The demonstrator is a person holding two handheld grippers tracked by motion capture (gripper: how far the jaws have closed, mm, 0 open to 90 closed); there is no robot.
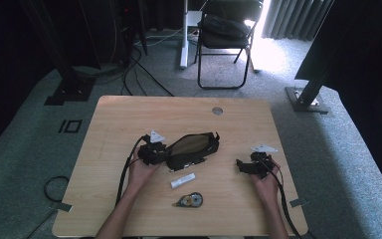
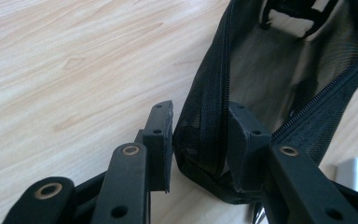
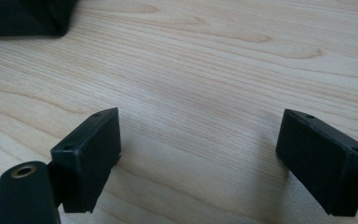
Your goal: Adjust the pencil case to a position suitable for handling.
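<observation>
On wood table (image 1: pixel 129 114), L to R: left gripper (image 2: pixel 200 135) at the near end of black mesh pouch (image 1: pixel 193 148), jaws partly open w/ one side of the unzipped rim between them, not pinched tight. White tube (image 1: pixel 182 180) & tape dispenser (image 1: pixel 189 200) lie nearer the person. Right gripper (image 3: pixel 198 154) wide open, holding nothing, well apart from pouch.

The worktop (image 1: pixel 129 114) is seen whole from high above the person's side, looking forward and down. The left gripper view is set close behind the left tongs (image 2: pixel 200 135), facing the mesh pouch (image 2: pixel 279 70) ahead of them. The right gripper view is set low behind the right tongs (image 3: pixel 198 144), over bare wood. Worktop and pouch are shared with the high view.
</observation>
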